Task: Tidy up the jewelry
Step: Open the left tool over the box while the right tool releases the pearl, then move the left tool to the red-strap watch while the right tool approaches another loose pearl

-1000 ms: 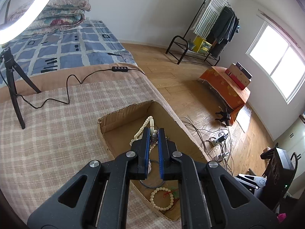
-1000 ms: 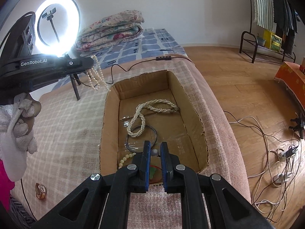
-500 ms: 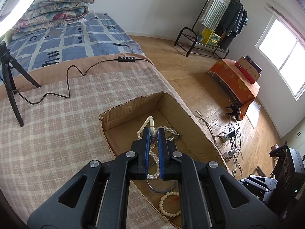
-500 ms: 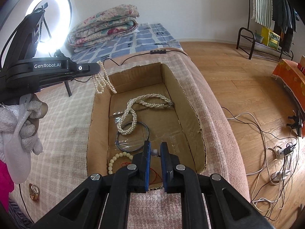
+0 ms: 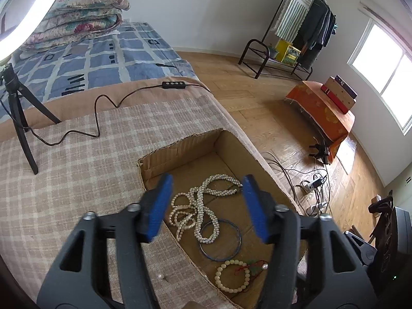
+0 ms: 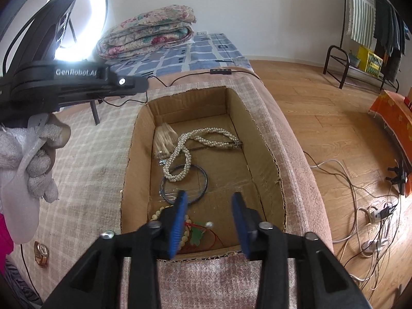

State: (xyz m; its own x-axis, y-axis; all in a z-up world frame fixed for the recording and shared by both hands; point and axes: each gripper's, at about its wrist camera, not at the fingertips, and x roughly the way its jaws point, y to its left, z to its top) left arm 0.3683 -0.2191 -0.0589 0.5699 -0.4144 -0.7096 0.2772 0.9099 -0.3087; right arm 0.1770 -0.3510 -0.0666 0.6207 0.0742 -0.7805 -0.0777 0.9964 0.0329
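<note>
An open cardboard box (image 6: 267, 154) sits on the checked bed cover and holds jewelry. A twisted pearl necklace (image 6: 206, 135) lies across its floor, with a thin pearl strand (image 5: 180, 213) heaped beside it. A dark blue bangle (image 5: 221, 240) and a cream bead bracelet (image 5: 231, 274) with a red cord lie nearer. A small pearl bead (image 6: 209, 224) rests by the red cord. My left gripper (image 5: 206, 203) is open and empty above the box. My right gripper (image 6: 209, 213) is open and empty over the box's near end.
A loose pearl (image 5: 160, 276) lies on the cover left of the box. A ring-light tripod (image 5: 18, 118) and its cable (image 5: 103, 113) are on the bed. A small amber ring (image 6: 41, 251) lies at the left. Cables and a power strip (image 6: 373, 216) are on the floor.
Both grippers have opened. The pearl strand held by the left gripper now lies in the box, and the small bead held by the right gripper lies by the red cord.
</note>
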